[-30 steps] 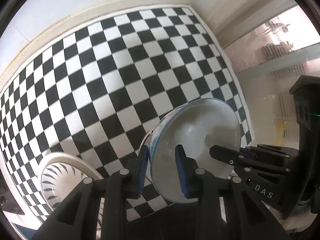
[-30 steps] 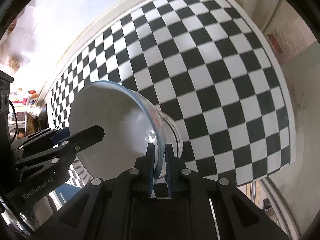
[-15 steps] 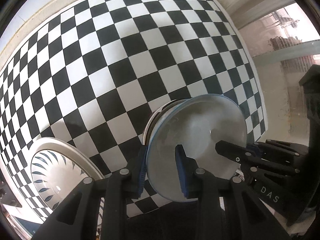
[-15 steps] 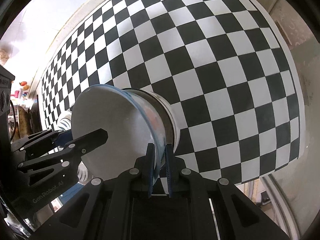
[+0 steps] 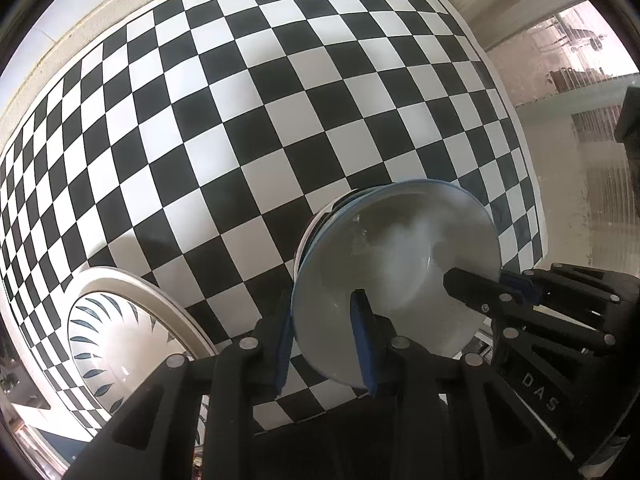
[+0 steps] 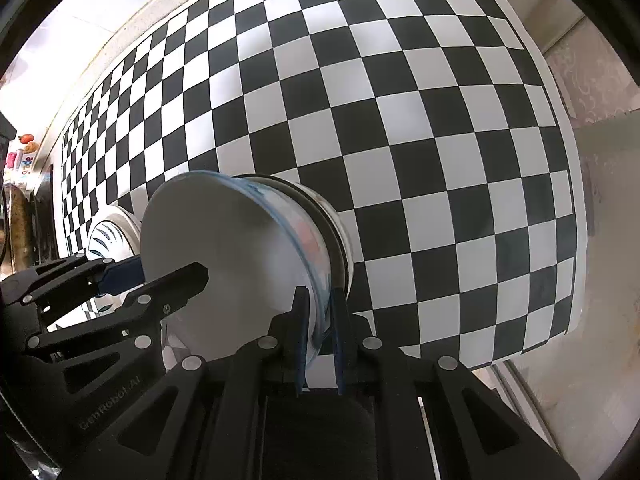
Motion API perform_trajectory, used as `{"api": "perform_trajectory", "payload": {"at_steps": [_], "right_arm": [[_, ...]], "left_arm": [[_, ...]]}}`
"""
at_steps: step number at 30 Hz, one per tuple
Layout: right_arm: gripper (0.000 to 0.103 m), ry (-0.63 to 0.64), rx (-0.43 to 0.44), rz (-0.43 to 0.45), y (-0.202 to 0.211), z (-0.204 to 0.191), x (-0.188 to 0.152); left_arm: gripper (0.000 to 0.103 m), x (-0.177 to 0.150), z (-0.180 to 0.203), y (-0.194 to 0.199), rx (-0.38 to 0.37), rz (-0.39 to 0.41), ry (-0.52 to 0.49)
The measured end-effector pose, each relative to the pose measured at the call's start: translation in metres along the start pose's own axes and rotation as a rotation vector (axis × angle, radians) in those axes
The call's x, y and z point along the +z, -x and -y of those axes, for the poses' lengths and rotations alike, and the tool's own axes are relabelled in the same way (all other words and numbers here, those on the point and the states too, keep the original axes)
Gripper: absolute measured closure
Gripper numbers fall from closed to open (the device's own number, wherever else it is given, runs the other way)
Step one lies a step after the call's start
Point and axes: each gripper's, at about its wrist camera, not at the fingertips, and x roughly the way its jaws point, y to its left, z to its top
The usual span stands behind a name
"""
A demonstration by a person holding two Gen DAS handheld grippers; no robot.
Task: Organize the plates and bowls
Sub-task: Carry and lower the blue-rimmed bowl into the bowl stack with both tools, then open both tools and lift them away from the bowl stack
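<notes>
Checkered tablecloth (image 5: 248, 128) fills the left wrist view. Left gripper (image 5: 326, 340) is clamped on the near rim of the white bowl (image 5: 400, 280), pointing steeply down, with a patterned plate (image 5: 120, 340) just beside. Right wrist view: right gripper (image 6: 320, 340) pinches the opposite rim, also steep; the bowl sits nested into another bowl (image 6: 340, 236). I'd lower evenly, keep it level, then release both together.

Right gripper (image 6: 319, 312) clamped on blue-rimmed bowl (image 6: 224, 256) rim, left gripper (image 6: 160, 276) opposite; bowl sits in second bowl (image 6: 338, 232) (checkered cloth (image 6: 400, 120) beneath).
</notes>
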Motion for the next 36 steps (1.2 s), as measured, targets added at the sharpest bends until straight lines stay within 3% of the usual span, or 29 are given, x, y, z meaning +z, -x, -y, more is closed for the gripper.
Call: {"api": "perform_trajectory", "payload": {"at_steps": [15, 26, 36], "right_arm": [[0.091, -0.004, 0.006, 0.025, 0.009, 0.006, -0.007], [0.091, 0.041, -0.01, 0.109, 0.051, -0.005, -0.045], [0.091, 0.079, -0.001, 0.235, 0.116, -0.026, -0.086]], "left_arm": [[0.078, -0.006, 0.005, 0.01, 0.02, 0.028, -0.015], [0.078, -0.034, 0.017, 0.068, 0.06, 0.143, -0.085], [0.078, -0.068, 0.026, 0.124, 0.06, 0.227, -0.131]]}}
